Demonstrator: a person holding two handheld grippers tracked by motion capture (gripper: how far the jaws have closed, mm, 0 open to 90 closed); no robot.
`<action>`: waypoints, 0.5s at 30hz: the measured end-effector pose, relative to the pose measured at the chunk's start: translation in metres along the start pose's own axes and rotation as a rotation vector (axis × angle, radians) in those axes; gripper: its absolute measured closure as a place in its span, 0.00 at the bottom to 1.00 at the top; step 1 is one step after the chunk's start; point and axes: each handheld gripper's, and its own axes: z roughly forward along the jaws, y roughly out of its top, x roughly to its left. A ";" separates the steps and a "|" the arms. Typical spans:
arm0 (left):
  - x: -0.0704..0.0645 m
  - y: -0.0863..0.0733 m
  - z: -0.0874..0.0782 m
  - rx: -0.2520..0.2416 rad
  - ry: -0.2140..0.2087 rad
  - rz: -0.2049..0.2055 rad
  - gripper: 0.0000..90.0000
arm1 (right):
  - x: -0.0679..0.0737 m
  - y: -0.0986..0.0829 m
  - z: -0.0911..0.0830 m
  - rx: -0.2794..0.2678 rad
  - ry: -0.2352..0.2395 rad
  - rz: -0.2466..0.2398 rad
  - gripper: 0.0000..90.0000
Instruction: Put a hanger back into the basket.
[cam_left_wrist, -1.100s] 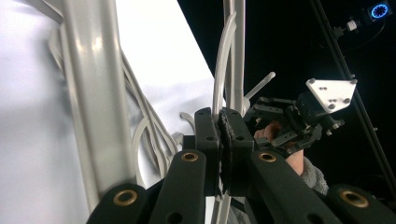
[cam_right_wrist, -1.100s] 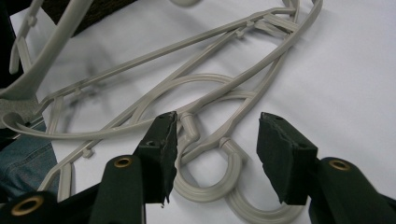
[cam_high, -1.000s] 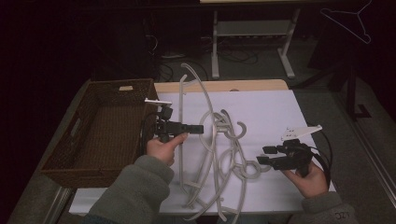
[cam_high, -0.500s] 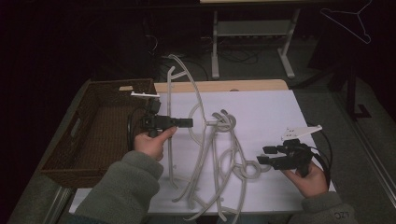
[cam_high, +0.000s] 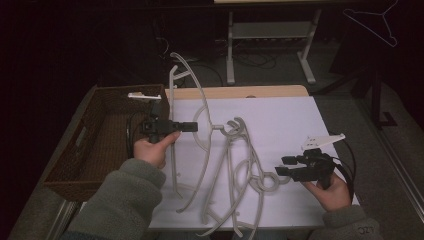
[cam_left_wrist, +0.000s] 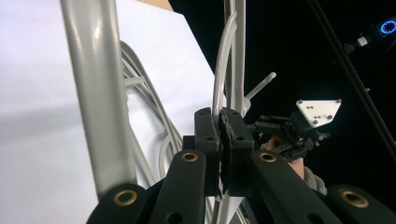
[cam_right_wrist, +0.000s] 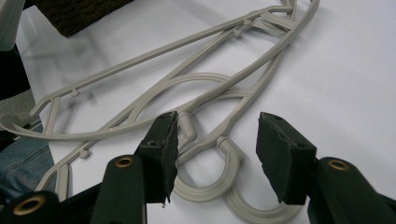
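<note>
High view. Left gripper (cam_high: 192, 126) holds one grey plastic hanger (cam_high: 192, 107) lifted and tilted up off the white sheet (cam_high: 300, 120), just beside the wicker basket (cam_high: 75, 160). One end of the hanger rises above the basket's far right corner; its lower end rests near the pile. The remaining hangers (cam_high: 240, 175) lie tangled on the sheet, right of the basket. Right gripper (cam_high: 284, 166) hovers at the pile's right edge, well apart from the basket.

Left gripper view. Jaws pressed together on a thin bar of the lifted hanger (cam_left_wrist: 100, 93); the bar passes up between the pads. Far off, the other hand and its gripper.

Right gripper view. Jaws stand apart, nothing between the pads, poised over the hooks of the piled hangers (cam_right_wrist: 205, 135), which lie flat and overlapping on the sheet.

Step in hand, as judged: carrying one hanger from the pile toward the basket. Next move likely calls for swinging it left over the basket's rim and lowering it flat inside before letting go; its lower end may snag the pile.
</note>
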 end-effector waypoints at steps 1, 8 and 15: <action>0.000 0.001 -0.001 -0.002 0.002 -0.001 0.97 | 0.000 0.000 0.000 0.001 -0.001 0.005 0.53; 0.002 0.007 -0.019 -0.019 0.012 -0.005 0.97 | 0.000 0.000 0.000 0.000 -0.001 0.005 0.53; 0.010 0.013 -0.041 -0.037 0.033 -0.011 0.97 | -0.001 -0.001 0.001 -0.001 -0.002 0.014 0.53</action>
